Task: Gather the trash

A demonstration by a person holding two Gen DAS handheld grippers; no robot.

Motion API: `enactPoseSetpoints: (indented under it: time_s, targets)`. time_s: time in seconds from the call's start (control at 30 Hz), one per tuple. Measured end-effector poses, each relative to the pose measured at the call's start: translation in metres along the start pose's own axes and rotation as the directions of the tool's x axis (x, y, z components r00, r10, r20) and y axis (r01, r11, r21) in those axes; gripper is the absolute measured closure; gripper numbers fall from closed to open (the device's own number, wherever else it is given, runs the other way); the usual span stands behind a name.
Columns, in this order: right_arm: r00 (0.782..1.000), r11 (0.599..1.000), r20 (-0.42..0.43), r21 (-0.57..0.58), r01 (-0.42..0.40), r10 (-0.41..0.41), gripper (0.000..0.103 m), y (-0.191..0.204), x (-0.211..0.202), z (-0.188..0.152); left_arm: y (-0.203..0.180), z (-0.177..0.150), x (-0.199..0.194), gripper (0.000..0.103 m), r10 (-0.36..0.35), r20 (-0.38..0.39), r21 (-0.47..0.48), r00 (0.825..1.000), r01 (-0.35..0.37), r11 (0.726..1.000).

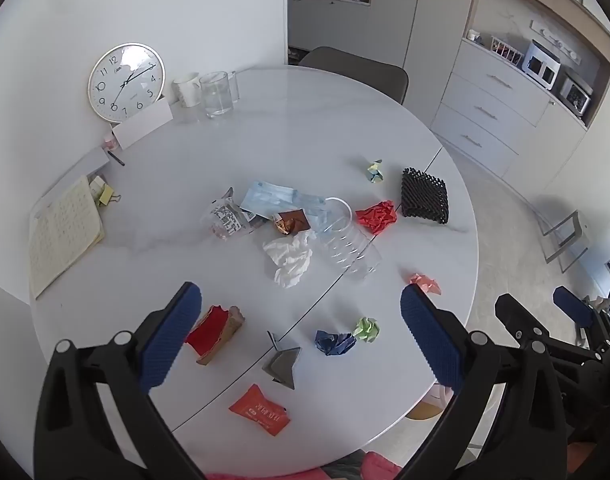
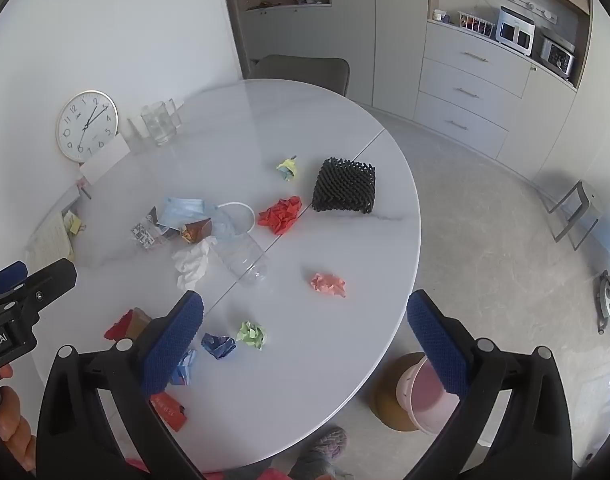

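Trash lies scattered on the white round table (image 1: 289, 136): a white tissue (image 1: 289, 258), a clear plastic bottle (image 1: 347, 246), a blue face mask (image 1: 279, 198), a red crumpled paper (image 1: 377, 216), a pink paper ball (image 2: 328, 284), green (image 2: 251, 334) and blue (image 2: 218, 346) paper balls, a red wrapper (image 1: 259, 410), and a black mesh pad (image 2: 345, 190). My left gripper (image 1: 301, 308) is open and empty above the near table edge. My right gripper (image 2: 305, 316) is open and empty, over the table's near right rim. A pink bin (image 2: 427, 396) stands on the floor below.
A wall clock (image 1: 125, 82), glasses and a mug (image 1: 215, 92), a notebook (image 1: 61, 232) and clips sit at the table's left and back. A grey chair (image 2: 301, 70) stands behind the table. Cabinets and appliances line the right wall.
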State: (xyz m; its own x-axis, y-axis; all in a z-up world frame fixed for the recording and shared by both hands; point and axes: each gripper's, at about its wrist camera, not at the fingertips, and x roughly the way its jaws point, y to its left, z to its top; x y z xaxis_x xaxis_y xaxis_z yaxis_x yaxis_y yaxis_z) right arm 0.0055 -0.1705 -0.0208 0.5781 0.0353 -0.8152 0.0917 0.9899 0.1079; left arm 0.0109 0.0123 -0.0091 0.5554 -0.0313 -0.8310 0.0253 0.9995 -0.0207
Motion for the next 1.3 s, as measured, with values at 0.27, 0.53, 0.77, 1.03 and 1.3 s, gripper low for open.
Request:
enactPoseSetpoints:
  time_s: [0.27,0.53,0.77,1.03,1.3]
  targets:
    - [1.000,1.000,0.002,0.002,-0.001,0.001,0.002,-0.002,0.000,0.003,0.002,0.000,0.002,0.008,0.002,-0.003,-0.001,1.000,-0.002,1.000]
    - [1.000,1.000,0.001,-0.001,-0.002,0.002,0.002,0.006,0.001,-0.001,0.003,-0.001,0.003,0.008,0.004,-0.004,-0.005,1.000,-0.004,1.000]
    - [1.000,1.000,0.004,-0.002,-0.003,0.003,0.002,0.005,0.003,0.000,0.005,-0.002,0.003,0.008,0.005,-0.008,0.000,1.000,-0.005,1.000]
    - [1.000,1.000,0.001,-0.005,-0.003,0.003,0.002,0.004,0.003,0.000,0.004,-0.001,0.006,0.008,0.006,-0.010,-0.008,1.000,-0.006,1.000]
    - [1.000,1.000,0.006,-0.011,0.000,0.000,0.002,0.002,0.004,0.003,0.004,0.001,0.006,0.008,0.008,-0.012,-0.009,1.000,-0.008,1.000]
